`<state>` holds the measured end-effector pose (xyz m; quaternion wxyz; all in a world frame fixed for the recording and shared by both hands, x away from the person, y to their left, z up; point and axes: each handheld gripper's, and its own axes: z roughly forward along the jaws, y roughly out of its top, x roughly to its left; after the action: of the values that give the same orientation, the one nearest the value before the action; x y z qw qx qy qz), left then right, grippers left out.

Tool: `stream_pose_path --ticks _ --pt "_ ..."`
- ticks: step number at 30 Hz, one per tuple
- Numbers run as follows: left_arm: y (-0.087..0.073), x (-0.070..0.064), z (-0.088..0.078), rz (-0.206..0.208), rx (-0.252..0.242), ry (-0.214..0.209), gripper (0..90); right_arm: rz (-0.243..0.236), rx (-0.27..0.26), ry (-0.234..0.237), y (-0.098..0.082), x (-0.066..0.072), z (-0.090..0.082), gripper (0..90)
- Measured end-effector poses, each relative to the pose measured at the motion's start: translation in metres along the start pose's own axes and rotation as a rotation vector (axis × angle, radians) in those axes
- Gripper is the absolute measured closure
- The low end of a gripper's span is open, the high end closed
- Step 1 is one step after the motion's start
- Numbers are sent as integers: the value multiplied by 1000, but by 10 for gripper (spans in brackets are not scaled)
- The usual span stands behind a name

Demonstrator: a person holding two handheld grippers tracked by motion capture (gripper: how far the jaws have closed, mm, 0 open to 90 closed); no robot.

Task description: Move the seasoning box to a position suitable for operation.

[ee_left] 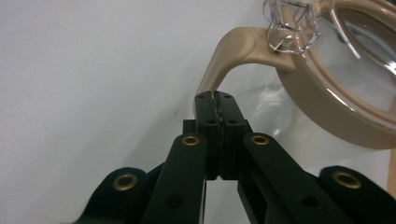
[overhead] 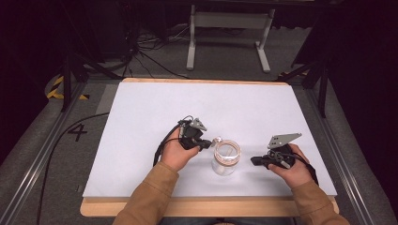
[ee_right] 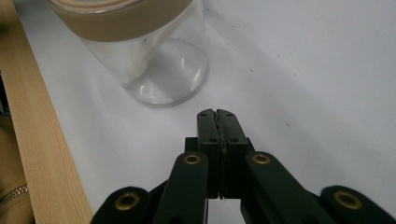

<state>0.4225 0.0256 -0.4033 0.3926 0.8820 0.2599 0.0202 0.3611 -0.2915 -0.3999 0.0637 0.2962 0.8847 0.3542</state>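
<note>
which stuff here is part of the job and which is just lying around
In the job:
glass jar
tan lid with its tab
left gripper, shut on the tab
right gripper, shut, empty

Lying about:
white frame
floor cables

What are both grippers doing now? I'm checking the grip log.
Left gripper: shut on the lid tab.
Right gripper: shut, holding nothing, near the jar.

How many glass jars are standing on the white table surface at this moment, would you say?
1. The glass jar stands near the front edge of the table, between the left gripper and the right gripper.
</note>
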Motion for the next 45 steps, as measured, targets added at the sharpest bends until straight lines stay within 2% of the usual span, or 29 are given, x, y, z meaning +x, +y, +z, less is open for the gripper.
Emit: stream_pose_path --ticks 4,11,19,25,34,38,40,42,45 --pt "1 1 2 10 15 4 900 1 -2 -1 -1 1 -1 900" --pt "2 0 6 23 14 0 900 6 -3 -5 -3 1 -3 900" --pt "8 3 14 37 -9 3 900 13 -6 -16 -9 2 -7 900" --pt "14 6 22 55 -20 -7 900 30 -5 -27 -16 3 -13 900" --pt "26 12 38 75 -31 -47 900 75 -12 -60 -33 4 -26 900" --pt "29 13 41 87 -16 -58 900 87 -14 -67 -38 4 -30 900" --pt "29 14 41 88 -15 -59 900 86 -17 -72 -39 3 -31 900" --pt "28 14 38 72 -15 -56 900 87 -19 -73 -38 3 -30 900" --pt "29 14 28 55 -29 -47 900 83 -18 -75 -37 2 -28 900"
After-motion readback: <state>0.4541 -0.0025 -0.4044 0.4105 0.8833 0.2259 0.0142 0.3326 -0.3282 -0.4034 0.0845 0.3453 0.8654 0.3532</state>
